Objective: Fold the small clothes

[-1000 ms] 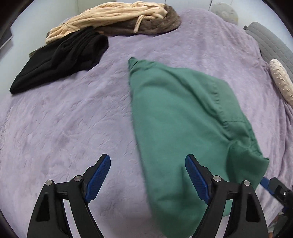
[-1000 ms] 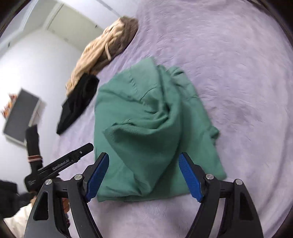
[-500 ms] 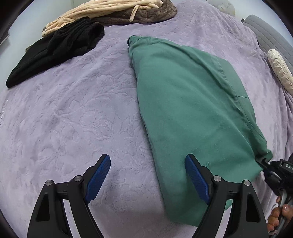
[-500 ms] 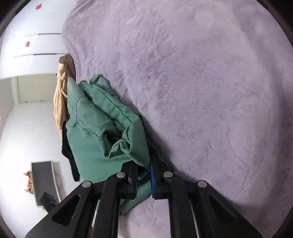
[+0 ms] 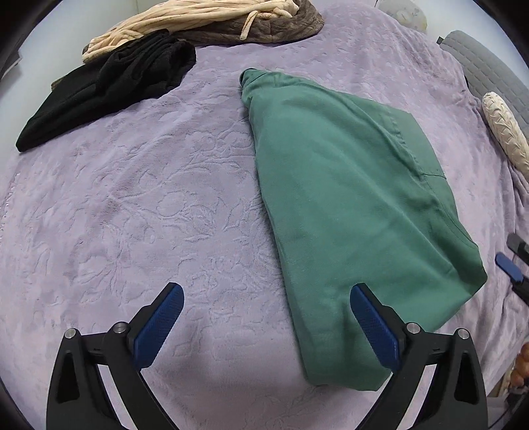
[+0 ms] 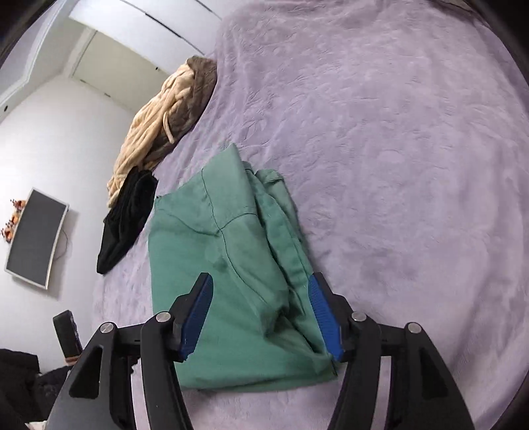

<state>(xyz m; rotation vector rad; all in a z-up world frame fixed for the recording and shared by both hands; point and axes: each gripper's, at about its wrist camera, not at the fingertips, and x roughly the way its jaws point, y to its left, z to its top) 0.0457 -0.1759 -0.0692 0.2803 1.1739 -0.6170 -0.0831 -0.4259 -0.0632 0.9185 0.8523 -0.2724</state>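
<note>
Lilac bed (image 5: 165,198): green garment (image 5: 347,198) folded mid-bed; black garment (image 5: 109,86) and beige heap (image 5: 198,20) at far edge. Left tongs (image 5: 264,317) opening, gripping nothing. Right tongs (image 6: 261,314) opening astride green garment's near edge, pads clear.

Black gripper (image 5: 263,317) frames, blue ribbed pads (image 5: 158,325), silver screws.

left wrist: steeply down | right wrist: obliquely | shared: green garment (image 5: 347,198)
</note>
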